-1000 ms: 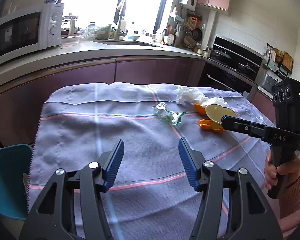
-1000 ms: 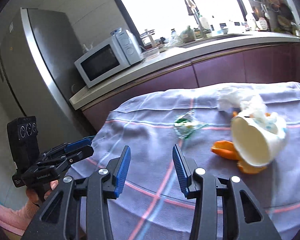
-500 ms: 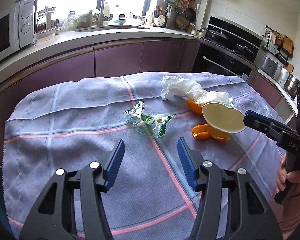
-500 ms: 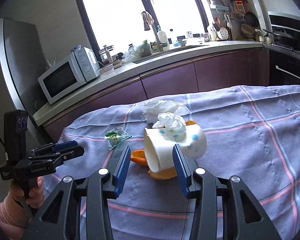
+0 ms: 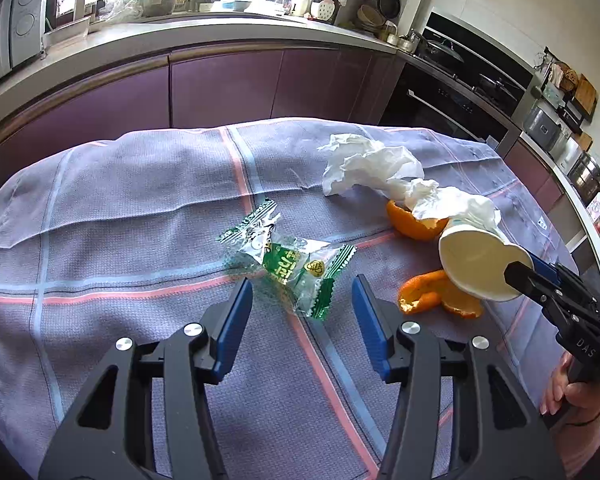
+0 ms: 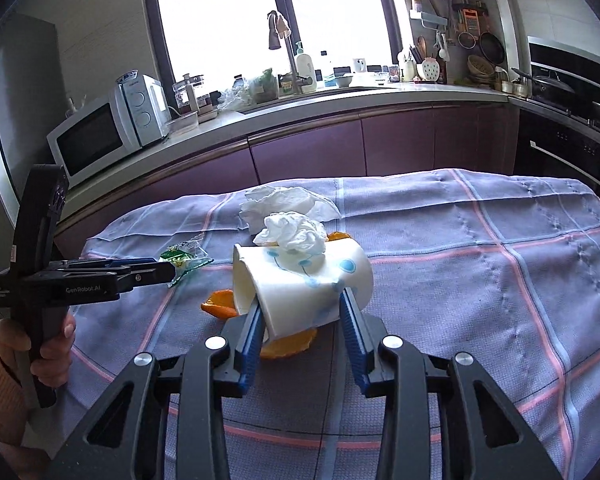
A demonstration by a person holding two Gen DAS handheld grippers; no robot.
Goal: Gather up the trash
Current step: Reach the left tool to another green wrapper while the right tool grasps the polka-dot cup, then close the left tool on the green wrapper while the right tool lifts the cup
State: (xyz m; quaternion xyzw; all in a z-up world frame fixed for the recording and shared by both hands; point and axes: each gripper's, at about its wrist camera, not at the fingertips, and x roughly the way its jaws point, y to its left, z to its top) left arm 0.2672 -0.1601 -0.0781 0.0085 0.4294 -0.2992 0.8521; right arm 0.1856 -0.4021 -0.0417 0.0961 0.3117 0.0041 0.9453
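Observation:
A clear and green candy wrapper [image 5: 288, 260] lies on the purple checked tablecloth [image 5: 120, 208]; it also shows in the right wrist view [image 6: 182, 258]. My left gripper [image 5: 302, 292] is open just short of it, fingers either side. A white paper cup with blue dots [image 6: 304, 282] lies on its side, a crumpled tissue [image 6: 294, 232] on top. My right gripper [image 6: 300, 312] is open with its fingers around the cup's sides. Orange peels [image 5: 438, 294] lie under and beside the cup [image 5: 476, 258]. A second tissue [image 5: 368, 164] lies behind.
A purple cabinet run with a grey counter [image 6: 340, 100] curves behind the table, carrying a microwave [image 6: 108, 136] and a sink tap. A black oven and hob [image 5: 460, 92] stand at the right. The cloth [image 6: 500, 280] stretches right of the cup.
My left gripper has moved forward to the wrapper. My right gripper has moved forward so its fingers now flank the paper cup.

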